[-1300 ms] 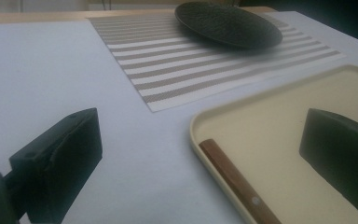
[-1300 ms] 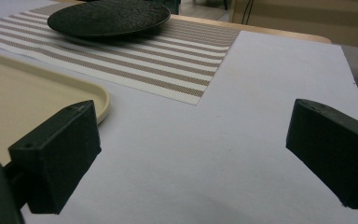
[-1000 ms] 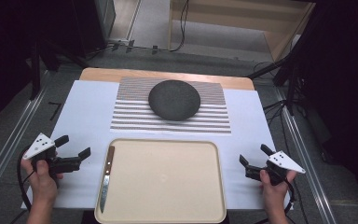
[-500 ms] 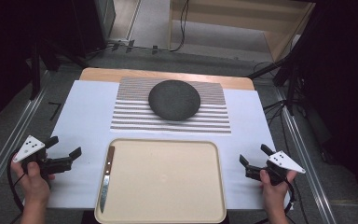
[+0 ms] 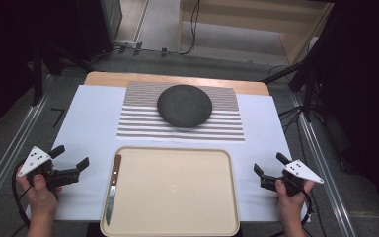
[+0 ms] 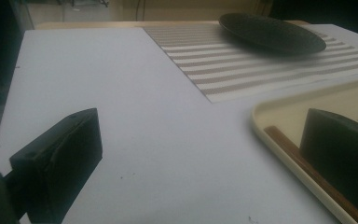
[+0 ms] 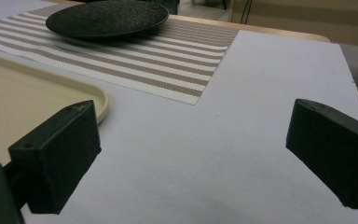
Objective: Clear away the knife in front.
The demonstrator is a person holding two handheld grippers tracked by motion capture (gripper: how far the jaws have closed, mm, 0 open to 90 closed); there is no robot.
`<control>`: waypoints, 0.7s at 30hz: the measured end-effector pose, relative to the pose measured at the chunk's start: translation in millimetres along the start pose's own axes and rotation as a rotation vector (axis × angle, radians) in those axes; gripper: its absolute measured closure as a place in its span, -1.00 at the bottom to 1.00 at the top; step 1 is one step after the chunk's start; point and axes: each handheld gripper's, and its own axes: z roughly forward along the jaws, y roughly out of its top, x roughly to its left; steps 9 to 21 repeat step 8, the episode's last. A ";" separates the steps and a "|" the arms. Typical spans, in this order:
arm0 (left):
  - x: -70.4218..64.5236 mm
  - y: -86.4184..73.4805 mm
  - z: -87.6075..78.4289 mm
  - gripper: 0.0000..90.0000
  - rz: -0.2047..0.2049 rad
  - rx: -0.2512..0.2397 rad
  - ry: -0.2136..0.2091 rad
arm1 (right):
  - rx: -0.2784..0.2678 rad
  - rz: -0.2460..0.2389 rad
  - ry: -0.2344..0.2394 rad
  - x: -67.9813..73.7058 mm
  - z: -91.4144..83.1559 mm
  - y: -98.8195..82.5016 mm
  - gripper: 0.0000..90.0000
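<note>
A cream tray point(image 5: 170, 192) lies at the near middle of the white-covered table. A knife point(image 5: 112, 190) with a brown wooden handle rests along the tray's left inner edge. Farther back, a dark round plate point(image 5: 184, 105) sits on a striped placemat point(image 5: 180, 123). My left gripper point(image 5: 70, 157) hovers left of the tray, open and holding nothing; in the left gripper view point(image 6: 200, 140) its right jaw stands over the knife handle point(image 6: 291, 149) at the tray rim point(image 6: 265, 133). My right gripper point(image 5: 270, 164) is open right of the tray, and in its own view point(image 7: 196, 140) bare white cover lies between the jaws.
The white cover point(image 5: 94, 123) has free room on both sides of the tray. Metal rails point(image 5: 10, 148) run along the table's left and right. A wooden shelf unit point(image 5: 256, 19) and cables stand on the floor beyond the far edge.
The left gripper drifted a little to the left, then came partly back. The right gripper has held still. Both stayed open.
</note>
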 end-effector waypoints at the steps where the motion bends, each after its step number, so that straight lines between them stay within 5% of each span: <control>1: 0.7 -0.1 -0.4 -1.00 -0.005 -0.003 -0.002 | 0.000 0.000 0.000 0.0 0.0 0.0 -0.96; 21: 1.8 -0.4 -0.5 -1.00 -0.016 -0.005 -0.008 | 0.003 0.000 -0.003 0.2 0.5 0.0 -0.96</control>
